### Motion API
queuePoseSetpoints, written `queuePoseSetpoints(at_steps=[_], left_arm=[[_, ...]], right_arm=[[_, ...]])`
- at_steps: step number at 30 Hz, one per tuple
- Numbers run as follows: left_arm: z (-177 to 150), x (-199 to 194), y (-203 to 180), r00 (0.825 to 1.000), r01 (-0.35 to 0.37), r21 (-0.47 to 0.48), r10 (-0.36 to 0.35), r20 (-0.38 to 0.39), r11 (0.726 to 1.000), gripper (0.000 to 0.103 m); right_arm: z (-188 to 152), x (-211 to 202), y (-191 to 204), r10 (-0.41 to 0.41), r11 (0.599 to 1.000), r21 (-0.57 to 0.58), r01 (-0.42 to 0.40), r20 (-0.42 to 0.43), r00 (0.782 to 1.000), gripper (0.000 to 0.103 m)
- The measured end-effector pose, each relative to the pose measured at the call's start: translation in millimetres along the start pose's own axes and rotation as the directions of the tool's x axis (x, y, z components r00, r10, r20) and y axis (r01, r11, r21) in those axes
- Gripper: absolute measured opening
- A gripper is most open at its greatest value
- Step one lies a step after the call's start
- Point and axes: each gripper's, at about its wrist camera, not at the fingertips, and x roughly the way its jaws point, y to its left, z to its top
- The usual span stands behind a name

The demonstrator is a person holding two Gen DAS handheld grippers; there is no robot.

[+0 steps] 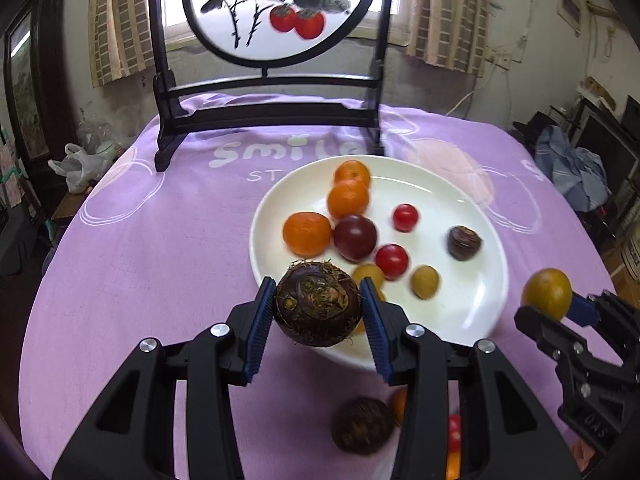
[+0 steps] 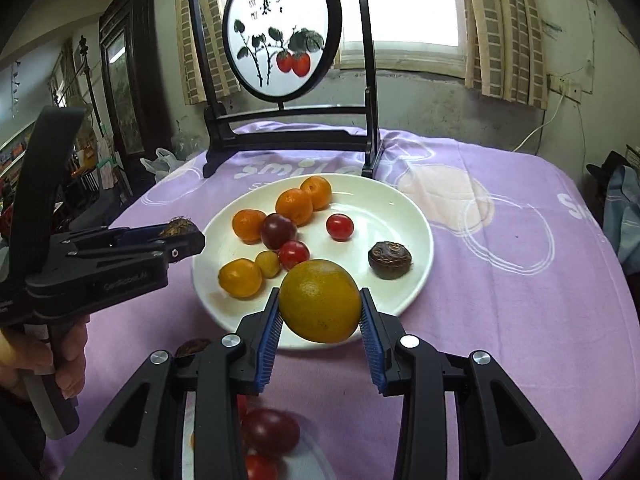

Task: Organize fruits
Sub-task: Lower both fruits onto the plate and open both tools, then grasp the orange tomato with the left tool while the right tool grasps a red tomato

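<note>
Fruit sits in both tongs: the left tongs point(image 1: 318, 304) are clamped partway closed on a dark brown, hairy round water chestnut point(image 1: 318, 304), and the right tongs point(image 2: 320, 302) grip a yellow-orange round citrus fruit point(image 2: 320, 302). Beyond both lies a white round ceramic plate point(image 2: 416, 220) holding small oranges, red cherry tomatoes and a dark plum. Only the right wrist view shows a hand point(image 2: 60, 364) gripping the left tool's handle; only the left wrist view shows another brown chestnut point(image 1: 362, 426) beneath its tongs. A lilac printed cloth point(image 1: 160, 240) covers the worktop, with a dark-framed round painted screen point(image 1: 280, 8) behind the plate.
</note>
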Motion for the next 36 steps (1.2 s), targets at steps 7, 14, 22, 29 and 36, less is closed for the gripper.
queuePoseSetpoints(at_steps=[7, 14, 22, 29, 36], left_arm=[[8, 44, 13, 0.998, 0.02, -0.069, -0.024, -0.065, 0.997, 0.058], [5, 34, 7, 0.999, 0.026, -0.061, -0.028, -0.04, 0.998, 0.067], [-19, -1, -2, 0.998, 0.049, -0.048, -0.051, -0.036, 0.998, 0.077], [-59, -33, -16, 0.997, 0.075, -0.012, -0.076, -0.028, 0.997, 0.08], [-99, -44, -13, 0.995, 0.088, -0.038, -0.089, -0.046, 0.995, 0.083]], right_arm=[[3, 44, -9, -0.008, 1.0, 0.026, 0.01, -0.081, 0.997, 0.045], [-4, 41, -16, 0.0, 0.999, 0.053, 0.004, -0.071, 0.997, 0.053], [-18, 8, -18, 0.012, 0.998, 0.063, -0.008, -0.065, 0.998, 0.054], [-48, -21, -12, 0.02, 0.999, 0.041, -0.017, -0.064, 0.998, 0.055], [-83, -37, -5, 0.03, 1.0, 0.01, -0.029, -0.091, 0.995, 0.057]])
